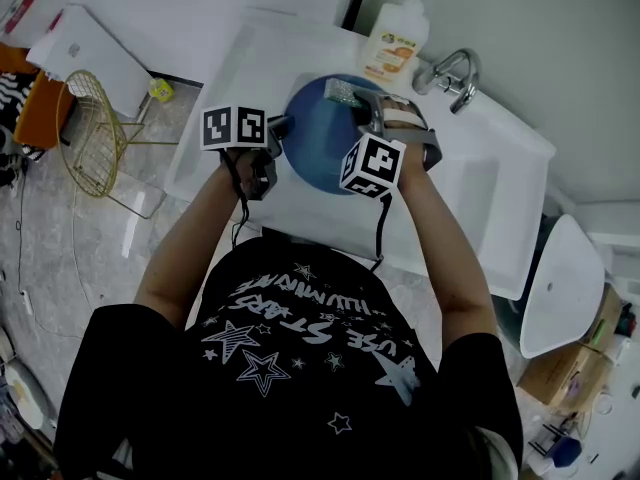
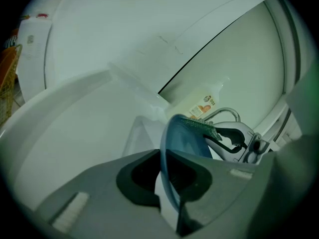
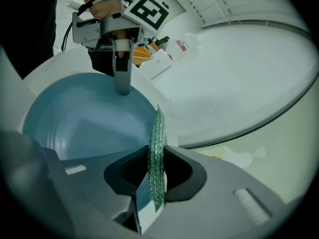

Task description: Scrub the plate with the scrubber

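Note:
A blue plate (image 1: 318, 133) is held tilted over the white sink (image 1: 490, 193). My left gripper (image 1: 275, 138) is shut on the plate's left rim; in the left gripper view the rim (image 2: 167, 178) runs edge-on between the jaws. My right gripper (image 1: 362, 108) is shut on a flat green scrubber (image 1: 343, 92), which sits at the plate's far edge. The scrubber (image 3: 158, 158) stands edge-on between the jaws in the right gripper view, beside the plate's inner face (image 3: 84, 123). From the left gripper view the scrubber (image 2: 202, 127) lies against the plate's top rim.
A soap bottle (image 1: 395, 43) and a chrome tap (image 1: 452, 73) stand at the back of the sink. A gold wire basket (image 1: 92, 133) and a white box (image 1: 85, 53) sit to the left on the floor. A white basin-shaped object (image 1: 560, 288) lies to the right.

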